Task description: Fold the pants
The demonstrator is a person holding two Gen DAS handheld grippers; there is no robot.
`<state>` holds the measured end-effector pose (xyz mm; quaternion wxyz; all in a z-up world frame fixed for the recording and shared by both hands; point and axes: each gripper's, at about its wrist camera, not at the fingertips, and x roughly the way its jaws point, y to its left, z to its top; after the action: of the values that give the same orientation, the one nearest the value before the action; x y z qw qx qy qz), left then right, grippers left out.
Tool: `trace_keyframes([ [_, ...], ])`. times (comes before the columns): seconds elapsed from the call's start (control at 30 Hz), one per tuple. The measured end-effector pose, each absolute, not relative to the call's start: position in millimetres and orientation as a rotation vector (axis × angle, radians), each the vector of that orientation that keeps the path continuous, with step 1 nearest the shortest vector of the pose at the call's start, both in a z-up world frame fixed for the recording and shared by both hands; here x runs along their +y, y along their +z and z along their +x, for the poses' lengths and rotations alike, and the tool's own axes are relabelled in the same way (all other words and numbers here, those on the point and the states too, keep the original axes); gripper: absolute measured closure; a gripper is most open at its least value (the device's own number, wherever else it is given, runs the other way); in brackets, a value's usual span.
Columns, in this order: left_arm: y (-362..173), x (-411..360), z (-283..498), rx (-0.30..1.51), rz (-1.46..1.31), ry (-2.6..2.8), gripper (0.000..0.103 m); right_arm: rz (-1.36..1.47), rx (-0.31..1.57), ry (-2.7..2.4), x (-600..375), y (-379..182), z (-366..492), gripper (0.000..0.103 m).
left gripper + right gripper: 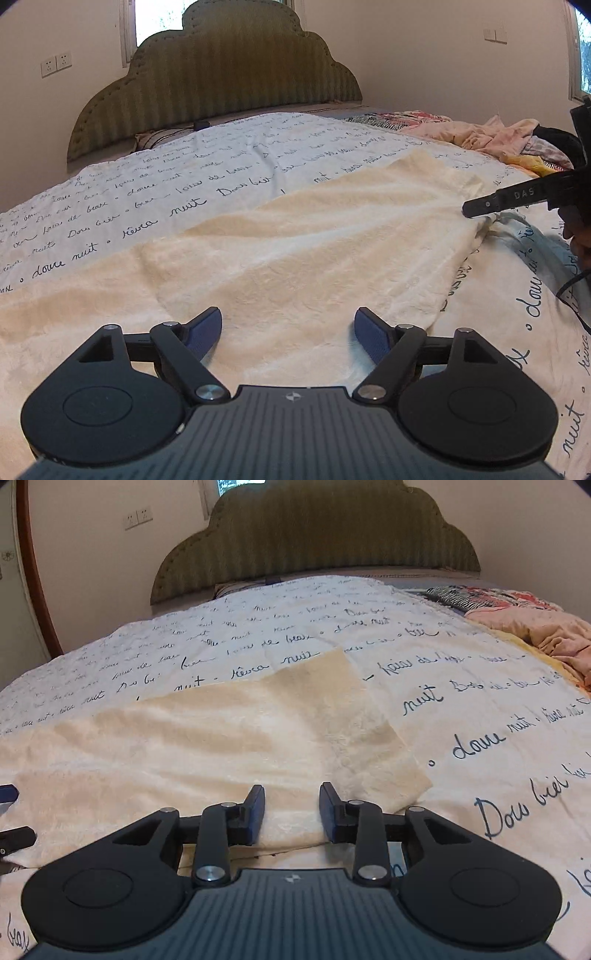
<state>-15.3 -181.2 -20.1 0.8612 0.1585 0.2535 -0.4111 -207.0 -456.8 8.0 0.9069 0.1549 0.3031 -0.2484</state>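
Cream fleece pants lie spread on the bed; they also show in the right wrist view. My left gripper is open, its blue pads wide apart just above the near part of the fabric. My right gripper is open with a narrower gap, and the near edge of the pants lies between its fingers. In the left wrist view the right gripper appears at the right, its tip at a raised edge of the pants. The left gripper's fingertips show at the left edge of the right wrist view.
The bed has a white cover with black handwriting print. A green padded headboard stands at the far end. A heap of pink and patterned clothes lies at the far right, also in the right wrist view. A cable hangs at the right.
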Motion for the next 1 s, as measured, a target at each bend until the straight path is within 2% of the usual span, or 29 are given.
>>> trace_keyframes([
  [0.17, -23, -177, -10, 0.556, 0.279, -0.870, 0.016, 0.613, 0.467, -0.599, -468, 15, -246, 0.071],
  [0.33, -24, -175, -9, 0.561, 0.263, -0.874, 0.015, 0.881, 0.472, -0.560, -477, -5, -263, 0.068],
  [0.6, -24, -176, -6, 0.571, 0.256, -0.872, 0.010, 1.031, 0.337, -0.565, -499, -23, -261, 0.067],
  [0.77, -22, -174, -4, 0.579, 0.244, -0.879, 0.011, 1.067, 0.258, -0.590, -517, -30, -249, 0.068],
  [0.8, -20, -174, -2, 0.590, 0.238, -0.880, 0.013, 1.055, 0.256, -0.590, -518, -30, -247, 0.074],
  [0.83, -18, -175, -1, 0.602, 0.228, -0.877, 0.013, 1.043, 0.256, -0.593, -519, -29, -245, 0.086],
  [0.9, -13, -174, 7, 0.650, 0.173, -0.893, 0.013, 1.011, 0.235, -0.585, -515, -25, -245, 0.088],
  [1.0, -5, -171, 33, 0.810, -0.055, -0.967, 0.011, 0.811, 0.245, -0.597, -494, 1, -234, 0.090],
])
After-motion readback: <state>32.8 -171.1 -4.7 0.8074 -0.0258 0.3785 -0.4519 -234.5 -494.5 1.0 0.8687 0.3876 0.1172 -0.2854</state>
